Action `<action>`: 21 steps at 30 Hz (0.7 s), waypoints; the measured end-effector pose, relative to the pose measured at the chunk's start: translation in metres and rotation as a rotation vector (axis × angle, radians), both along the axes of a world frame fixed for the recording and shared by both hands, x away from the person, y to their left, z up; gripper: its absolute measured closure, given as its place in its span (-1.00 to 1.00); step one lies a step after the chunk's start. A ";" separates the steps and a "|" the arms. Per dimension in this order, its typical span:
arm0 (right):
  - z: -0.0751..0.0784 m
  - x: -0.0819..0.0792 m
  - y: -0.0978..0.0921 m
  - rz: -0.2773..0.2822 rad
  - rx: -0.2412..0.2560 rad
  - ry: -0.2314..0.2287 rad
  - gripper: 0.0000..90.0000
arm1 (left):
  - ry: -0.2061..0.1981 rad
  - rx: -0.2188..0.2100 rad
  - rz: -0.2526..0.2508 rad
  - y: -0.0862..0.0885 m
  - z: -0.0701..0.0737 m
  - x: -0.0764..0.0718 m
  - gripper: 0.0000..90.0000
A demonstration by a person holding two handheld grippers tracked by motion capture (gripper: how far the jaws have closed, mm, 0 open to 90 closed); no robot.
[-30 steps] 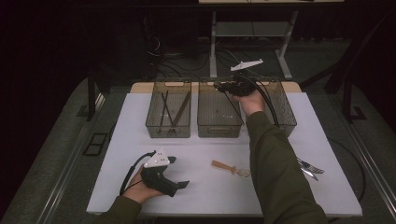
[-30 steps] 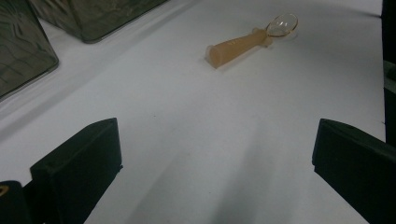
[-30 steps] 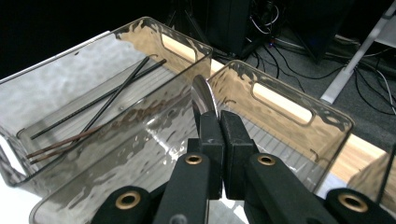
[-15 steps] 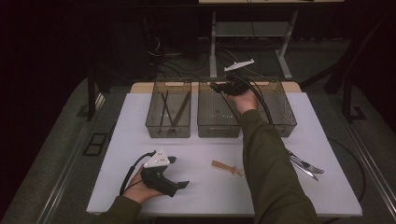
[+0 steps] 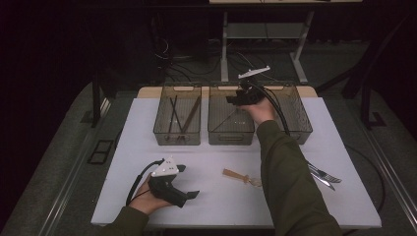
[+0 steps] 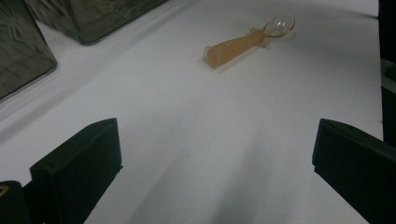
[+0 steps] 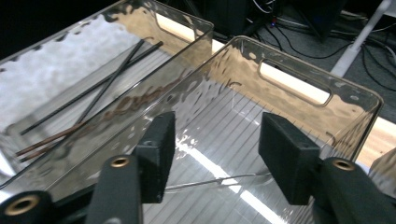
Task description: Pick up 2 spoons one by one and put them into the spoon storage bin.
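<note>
Since the earlier frames, my right gripper (image 5: pixel 235 98) has shifted slightly left over the middle bin (image 5: pixel 231 132); my left gripper (image 5: pixel 183 183) has stayed resting on the white table (image 5: pixel 305 206).

Right gripper: held above the middle bin, jaws parted at a moderate gap, nothing between them. In the right gripper view a thin metal utensil (image 7: pixel 215 179) lies on the ribbed floor of the middle bin (image 7: pixel 299 93), below the jaws and apart from them. I cannot tell which kind of utensil it is.

Left gripper: near the front left of the table, jaws spread wide, holding nothing. In the left gripper view the bare table (image 6: pixel 196 140) lies between the jaws.

Spoon (image 5: pixel 241 177): orange handle, clear bowl, flat on the table well ahead of the left gripper, also seen at (image 6: pixel 250 41).

Left bin (image 5: pixel 177 123): contains dark chopsticks (image 7: pixel 93 88).

Right bin (image 5: pixel 297 120): beside the middle bin.

Cutlery (image 5: pixel 324 174): metal pieces on the table beside my right sleeve.
</note>
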State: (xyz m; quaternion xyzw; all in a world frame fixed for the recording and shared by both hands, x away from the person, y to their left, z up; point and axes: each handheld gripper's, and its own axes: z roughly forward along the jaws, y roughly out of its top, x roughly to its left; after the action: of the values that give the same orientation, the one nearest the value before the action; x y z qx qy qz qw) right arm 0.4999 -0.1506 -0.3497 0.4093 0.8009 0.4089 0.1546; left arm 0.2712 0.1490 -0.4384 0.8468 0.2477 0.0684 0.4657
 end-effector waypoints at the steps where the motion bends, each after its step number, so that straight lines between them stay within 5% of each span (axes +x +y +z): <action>1: 0.001 -0.003 -0.002 0.001 0.007 0.000 -0.03 | -0.001 0.001 0.000 0.000 0.000 0.000 -0.99; 11: 0.003 -0.039 -0.025 0.038 0.054 0.007 -0.18 | 0.002 0.003 0.003 0.000 0.000 0.000 -0.99; 21: 0.002 -0.078 -0.050 0.083 0.045 -0.008 -0.25 | 0.006 0.012 0.011 0.001 -0.001 0.001 -0.99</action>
State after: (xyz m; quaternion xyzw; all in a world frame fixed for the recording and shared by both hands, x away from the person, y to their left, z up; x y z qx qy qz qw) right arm 0.4219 -0.2003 -0.3480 0.3772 0.8073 0.4345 0.1313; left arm 0.2720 0.1500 -0.4391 0.8485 0.2532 0.0698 0.4594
